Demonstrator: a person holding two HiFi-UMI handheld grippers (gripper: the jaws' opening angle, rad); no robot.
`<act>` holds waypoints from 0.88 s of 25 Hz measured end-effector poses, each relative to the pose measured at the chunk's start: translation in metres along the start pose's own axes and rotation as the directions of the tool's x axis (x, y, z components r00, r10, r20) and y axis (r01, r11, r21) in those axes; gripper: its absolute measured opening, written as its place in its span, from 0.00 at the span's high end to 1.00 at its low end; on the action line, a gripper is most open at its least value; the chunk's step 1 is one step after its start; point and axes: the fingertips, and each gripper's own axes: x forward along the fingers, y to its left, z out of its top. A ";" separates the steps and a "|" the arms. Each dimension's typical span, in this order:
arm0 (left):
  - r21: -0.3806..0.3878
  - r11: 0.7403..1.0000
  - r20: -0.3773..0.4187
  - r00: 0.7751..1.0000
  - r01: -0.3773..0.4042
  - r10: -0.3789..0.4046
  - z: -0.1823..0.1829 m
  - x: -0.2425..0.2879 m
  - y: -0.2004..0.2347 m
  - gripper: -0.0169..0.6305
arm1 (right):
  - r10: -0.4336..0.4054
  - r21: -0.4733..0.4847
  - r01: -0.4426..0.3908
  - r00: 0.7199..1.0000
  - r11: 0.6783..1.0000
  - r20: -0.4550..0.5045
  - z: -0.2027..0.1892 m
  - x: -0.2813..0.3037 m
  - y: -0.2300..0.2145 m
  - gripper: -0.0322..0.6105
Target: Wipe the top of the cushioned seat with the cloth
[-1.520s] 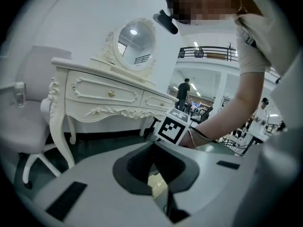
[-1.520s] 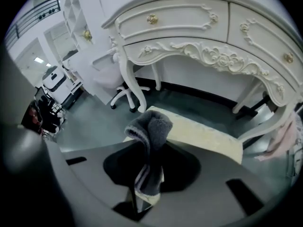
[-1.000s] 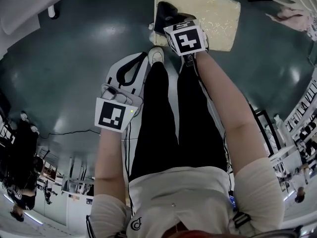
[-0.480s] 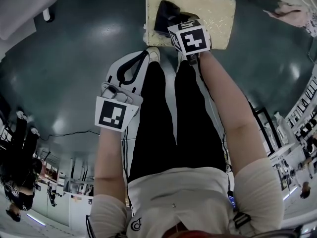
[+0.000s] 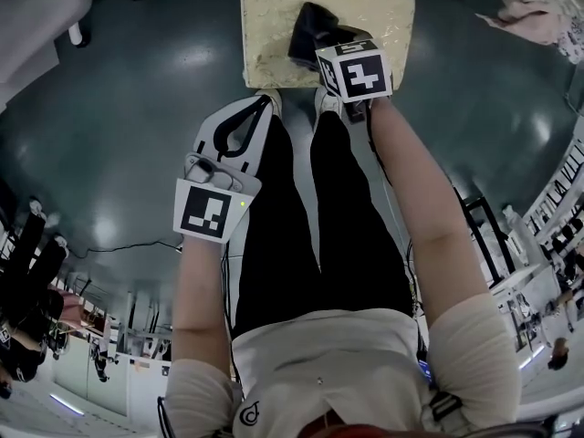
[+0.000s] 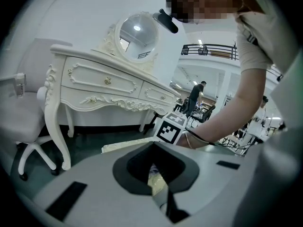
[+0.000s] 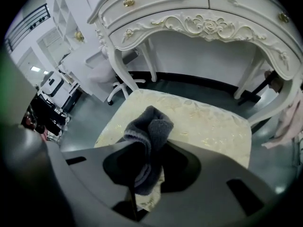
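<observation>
Cloth (image 5: 308,27) (image 7: 149,126), dark grey and bunched into a thick fold, was clamped between the jaws of the right gripper (image 5: 315,46) (image 7: 142,176). Its long axis ran from the jaws forward and away from the person, and the rounded free end pointed toward the white dressing table (image 7: 199,22) beyond. In the head view it lay over the middle of the cushioned seat (image 5: 269,21) (image 7: 208,122), though whether it pressed on the fabric could not be told. That seat was a pale yellow rectangle with a faint floral pattern. It stood on the dark floor (image 5: 137,108) just in front of the person's feet, its longer side running left to right. The left gripper (image 5: 260,108) (image 6: 161,193) was held lower and nearer the body, over the left leg and well apart from the seat. Its jaws were closed together with nothing between them. Each gripper carried a cube with a black-and-white square marker, a pattern and not lettering. A small emblem on the person's shirt (image 5: 251,411) was too small to read.
</observation>
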 end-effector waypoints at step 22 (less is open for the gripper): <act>0.020 0.998 -0.008 0.998 0.058 -0.058 0.004 0.101 -0.096 0.95 | -0.072 0.019 0.073 0.997 0.997 -0.029 -0.068 -0.053 -0.148 0.81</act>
